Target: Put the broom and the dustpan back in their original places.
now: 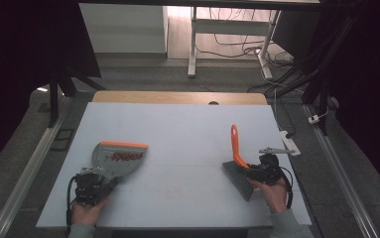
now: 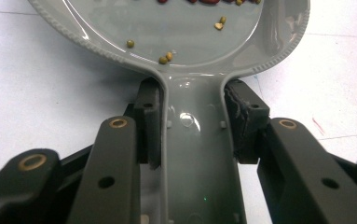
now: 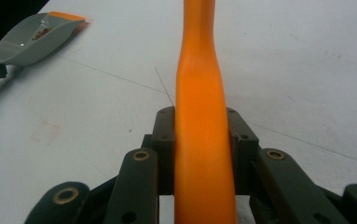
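between shut jaws, brush handle (image 3: 203, 140)

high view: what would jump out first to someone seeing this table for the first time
The bright orange brush at the table's right side stands out, its handle clamped in the right gripper with grey bristles toward the person. At the left lies a grey dustpan with an orange lip, its handle held by the left gripper. Red and small greenish beans sit in the pan, vivid against the plain white table.
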Available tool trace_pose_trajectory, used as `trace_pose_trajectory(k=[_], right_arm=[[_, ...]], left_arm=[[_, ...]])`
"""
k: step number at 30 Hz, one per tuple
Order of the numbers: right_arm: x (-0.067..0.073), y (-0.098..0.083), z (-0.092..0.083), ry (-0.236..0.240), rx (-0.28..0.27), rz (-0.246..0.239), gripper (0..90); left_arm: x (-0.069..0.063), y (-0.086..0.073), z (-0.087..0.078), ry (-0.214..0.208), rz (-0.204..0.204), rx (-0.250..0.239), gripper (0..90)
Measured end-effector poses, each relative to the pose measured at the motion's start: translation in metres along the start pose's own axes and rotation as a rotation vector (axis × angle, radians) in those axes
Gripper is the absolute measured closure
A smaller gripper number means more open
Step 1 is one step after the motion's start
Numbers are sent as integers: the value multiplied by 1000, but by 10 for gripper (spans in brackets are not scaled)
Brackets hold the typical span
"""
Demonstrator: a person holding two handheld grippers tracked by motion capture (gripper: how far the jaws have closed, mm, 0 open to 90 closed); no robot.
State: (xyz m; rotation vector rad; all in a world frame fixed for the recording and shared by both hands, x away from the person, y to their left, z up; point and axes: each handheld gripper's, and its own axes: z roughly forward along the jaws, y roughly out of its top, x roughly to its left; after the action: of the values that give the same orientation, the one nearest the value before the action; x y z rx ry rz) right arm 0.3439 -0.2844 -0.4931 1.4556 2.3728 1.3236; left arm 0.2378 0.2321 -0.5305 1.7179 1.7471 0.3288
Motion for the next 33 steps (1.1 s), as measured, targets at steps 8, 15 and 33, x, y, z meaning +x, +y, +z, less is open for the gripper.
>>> trace_pose_trajectory(k=[8,15,33], right_arm=[[-3,2,2,-40,18,-17,694],[-6,2,4,-87,38,-44,676],[-16,4,11,-219,104,-92,502]], left_arm=[[-1,0,2,6,9,5,613],[-1,0,3,2,10,10,608],[-1,0,4,-18,15,18,272]])
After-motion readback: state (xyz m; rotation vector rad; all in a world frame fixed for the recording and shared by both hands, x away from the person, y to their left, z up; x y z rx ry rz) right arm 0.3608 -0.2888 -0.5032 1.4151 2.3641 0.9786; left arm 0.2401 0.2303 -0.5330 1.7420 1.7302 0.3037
